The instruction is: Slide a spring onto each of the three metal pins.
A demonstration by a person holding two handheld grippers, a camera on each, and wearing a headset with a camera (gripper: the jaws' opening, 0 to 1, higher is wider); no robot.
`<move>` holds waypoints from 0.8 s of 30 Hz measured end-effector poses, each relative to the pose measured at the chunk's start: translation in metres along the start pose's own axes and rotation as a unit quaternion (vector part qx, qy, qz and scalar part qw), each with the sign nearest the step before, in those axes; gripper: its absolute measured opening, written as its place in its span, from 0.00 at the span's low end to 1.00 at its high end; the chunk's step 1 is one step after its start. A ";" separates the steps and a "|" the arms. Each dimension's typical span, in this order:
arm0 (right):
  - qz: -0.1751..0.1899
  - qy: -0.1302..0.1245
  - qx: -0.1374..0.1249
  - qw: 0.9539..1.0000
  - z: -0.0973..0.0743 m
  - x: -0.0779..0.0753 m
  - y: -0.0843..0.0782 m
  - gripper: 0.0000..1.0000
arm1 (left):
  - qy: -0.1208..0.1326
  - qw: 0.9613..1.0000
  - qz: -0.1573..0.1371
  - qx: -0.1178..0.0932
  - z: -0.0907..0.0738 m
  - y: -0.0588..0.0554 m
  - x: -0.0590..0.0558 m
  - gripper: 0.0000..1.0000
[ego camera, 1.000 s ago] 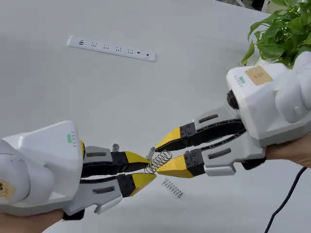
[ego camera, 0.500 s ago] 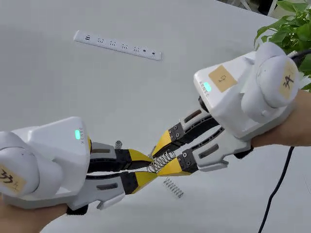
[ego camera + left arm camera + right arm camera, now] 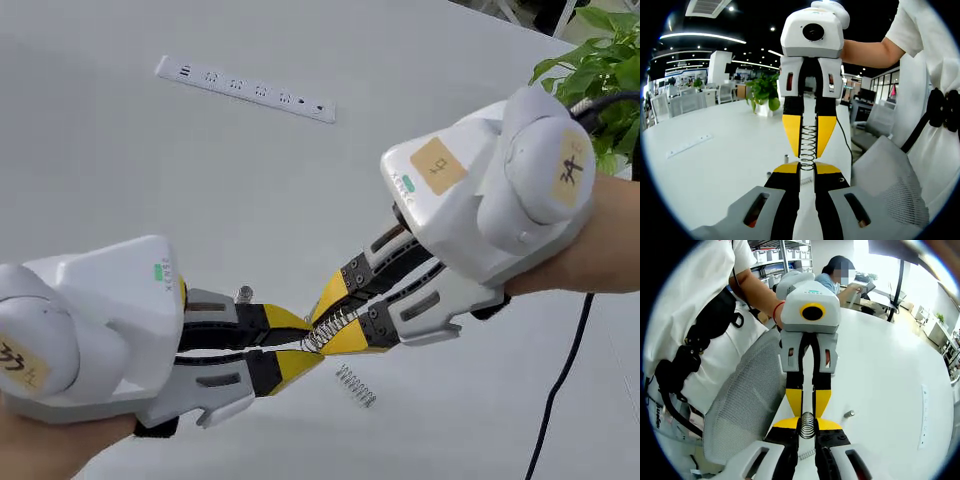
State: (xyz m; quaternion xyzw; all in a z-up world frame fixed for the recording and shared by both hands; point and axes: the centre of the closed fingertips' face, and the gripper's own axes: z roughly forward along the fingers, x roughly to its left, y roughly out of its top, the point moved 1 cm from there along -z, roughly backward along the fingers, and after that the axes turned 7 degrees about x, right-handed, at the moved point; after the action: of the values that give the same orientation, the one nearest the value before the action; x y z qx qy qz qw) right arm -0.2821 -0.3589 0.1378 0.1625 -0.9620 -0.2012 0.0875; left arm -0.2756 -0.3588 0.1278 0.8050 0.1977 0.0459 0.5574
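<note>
My left gripper [image 3: 312, 346] comes in from the lower left, shut on a small metal pin that is mostly hidden. My right gripper [image 3: 320, 334] reaches down from the upper right, shut on a steel spring [image 3: 333, 326]. The two sets of yellow tips meet nose to nose. In the left gripper view the spring [image 3: 808, 142] runs straight along the right gripper [image 3: 808, 154] down to my own tips [image 3: 807, 168]. The right gripper view looks into the spring's round end [image 3: 807, 423]. A second pin [image 3: 243, 296] stands upright on the table. Another spring [image 3: 355, 386] lies loose below the tips.
A white power strip [image 3: 245, 88] lies at the far side of the white table [image 3: 120, 180]. A green plant [image 3: 600, 70] stands at the right edge, and a black cable [image 3: 558, 385] trails down from the right hand. A mesh chair [image 3: 740, 405] is beside the table.
The right gripper has rolled and come in more steeply, pressing the spring closer to the left gripper's tips. The pin end that showed above those tips is now covered.
</note>
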 end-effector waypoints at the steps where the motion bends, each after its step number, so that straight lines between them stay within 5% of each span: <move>1: 0.000 0.000 0.000 1.000 0.000 0.000 0.000 0.07 | 0.000 1.000 0.001 0.000 0.000 0.000 0.000 0.06; 13: 0.018 0.001 -0.002 1.000 0.001 -0.001 0.002 0.07 | 0.000 1.000 0.007 -0.005 -0.004 -0.004 0.000 0.07; 24: 0.038 -0.015 0.001 0.999 -0.005 -0.008 -0.006 0.07 | 0.033 0.999 -0.001 0.002 -0.021 -0.019 0.015 0.20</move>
State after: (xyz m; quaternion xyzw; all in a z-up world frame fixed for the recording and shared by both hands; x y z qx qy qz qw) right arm -0.2714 -0.3630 0.1393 0.1226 -0.9689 -0.1993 0.0804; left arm -0.2731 -0.3294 0.1158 0.8038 0.2167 0.0721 0.5493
